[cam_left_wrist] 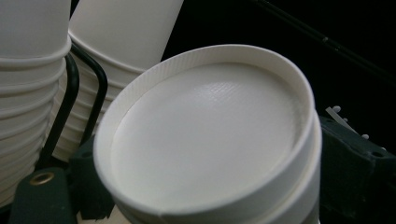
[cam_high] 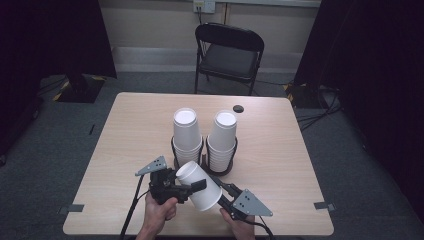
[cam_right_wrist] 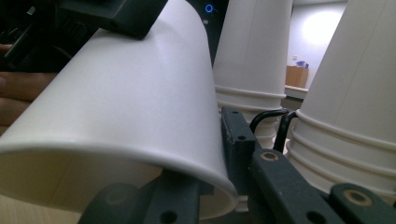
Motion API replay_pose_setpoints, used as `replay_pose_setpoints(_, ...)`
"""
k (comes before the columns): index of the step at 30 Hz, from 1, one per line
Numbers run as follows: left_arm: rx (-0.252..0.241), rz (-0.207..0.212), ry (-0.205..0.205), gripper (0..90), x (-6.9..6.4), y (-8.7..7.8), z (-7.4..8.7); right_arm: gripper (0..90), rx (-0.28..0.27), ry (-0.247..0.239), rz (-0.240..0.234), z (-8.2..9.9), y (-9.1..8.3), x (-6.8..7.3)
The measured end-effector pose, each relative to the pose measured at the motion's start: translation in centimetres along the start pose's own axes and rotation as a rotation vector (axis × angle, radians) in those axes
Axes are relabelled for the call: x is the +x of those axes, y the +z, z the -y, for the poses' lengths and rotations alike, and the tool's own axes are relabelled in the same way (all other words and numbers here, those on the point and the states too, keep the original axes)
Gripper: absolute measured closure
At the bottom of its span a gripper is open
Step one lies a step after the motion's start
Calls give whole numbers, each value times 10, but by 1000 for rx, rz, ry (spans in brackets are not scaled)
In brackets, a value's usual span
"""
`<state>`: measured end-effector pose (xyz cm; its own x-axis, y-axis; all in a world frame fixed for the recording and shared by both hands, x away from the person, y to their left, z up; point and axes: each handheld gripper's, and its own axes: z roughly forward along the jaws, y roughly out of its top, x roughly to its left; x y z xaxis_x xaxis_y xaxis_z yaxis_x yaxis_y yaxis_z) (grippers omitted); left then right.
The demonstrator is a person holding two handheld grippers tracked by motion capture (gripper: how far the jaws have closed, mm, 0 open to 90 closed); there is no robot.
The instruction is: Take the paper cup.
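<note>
**A:** Paper, was it, that thing slung between your two tools?

**B:** Yes, one white paper cup. I had it lying on its side above the near edge of the table, base up and to the left, mouth down and to the right.

**A:** Why sideways?

**B:** My guess is that it let each tool take one end. The left gripper came in at the base end and the right gripper at the rim, so I reckon I was passing it across or working it loose.

**A:** How was the left one set?

**B:** Its jaws stood one on each side of the cup's wall, about half apart. One jaw lay against the paper. I could not tell whether they pressed it.

**A:** And the right?

**B:** Nearly closed, pinching the rim with one jaw inside the mouth and one outside. That pinch looked to be what carried the cup.

**A:** What stood behind?

**B:** Two upside-down piles in a black wire holder, the left stack and the right stack. They stood side by side, just beyond the cup, probably kept near so that each cup had a short trip.
</note>
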<state>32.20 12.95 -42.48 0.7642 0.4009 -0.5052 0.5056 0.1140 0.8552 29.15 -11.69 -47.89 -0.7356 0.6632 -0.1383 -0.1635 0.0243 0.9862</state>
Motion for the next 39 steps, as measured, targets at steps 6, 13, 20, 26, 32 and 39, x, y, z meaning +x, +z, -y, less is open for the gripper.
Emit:
replay_pose_setpoints(6, 13, 16, -5, 118, 0, -1, 2, 843, -5, -3, 1, -1, -2, -2)
replay_pose_setpoints(13, 7, 5, 14, 79, -2, -6, 1, 858, -6, 10, -7, -1, -3, -3)
replay_pose_setpoints(20, -5, -26, 59, 75, -1, -13, 3, 862, 8, 26, 10, 0, -5, -4)
replay_pose_setpoints(26, -42, -77, 110, 71, 1, -22, 7, 862, 21, 38, 23, 0, -9, -7)
replay_pose_setpoints(32, -60, -143, 140, 124, 5, -28, 8, 863, 48, 61, 36, -1, -12, -13)
replay_pose_setpoints(39, -62, -135, 164, 152, 11, -32, 8, 863, 95, 107, 31, -5, -14, -17)
